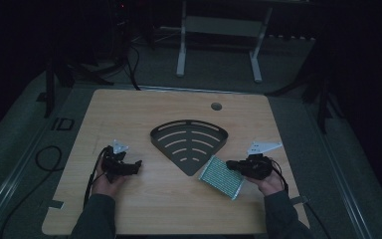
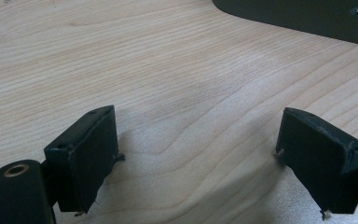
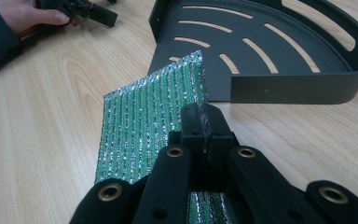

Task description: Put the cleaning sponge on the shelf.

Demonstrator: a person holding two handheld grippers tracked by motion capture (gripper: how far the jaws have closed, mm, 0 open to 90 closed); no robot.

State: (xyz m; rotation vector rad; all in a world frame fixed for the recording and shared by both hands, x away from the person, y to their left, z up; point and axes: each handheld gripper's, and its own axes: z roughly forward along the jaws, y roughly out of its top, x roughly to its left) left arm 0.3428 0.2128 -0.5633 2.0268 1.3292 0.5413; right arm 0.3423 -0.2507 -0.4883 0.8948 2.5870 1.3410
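A green and silver foil pouch [image 1: 222, 177] lies near the table's right front, its far edge lifted next to the tip of a dark fan-shaped slotted tray [image 1: 189, 143]. My right gripper [image 1: 233, 165] is shut on the pouch's edge; in the right gripper view the two jaws pinch the pouch [image 3: 144, 121] at the gripper's tips [image 3: 204, 122], just in front of the tray's side wall [image 3: 289, 88]. My left gripper [image 1: 134, 167] rests low over bare wood at the left, open and empty [image 2: 196, 154], a tray corner [image 2: 307, 18] beyond it.
The wooden table [image 1: 129, 109] has a round cable hole [image 1: 216, 106] at the back. Cables trail off its left edge. The person's other hand with the left gripper [image 3: 81, 11] shows far off in the right gripper view. Metal stand legs [image 1: 181, 55] stand behind the table.
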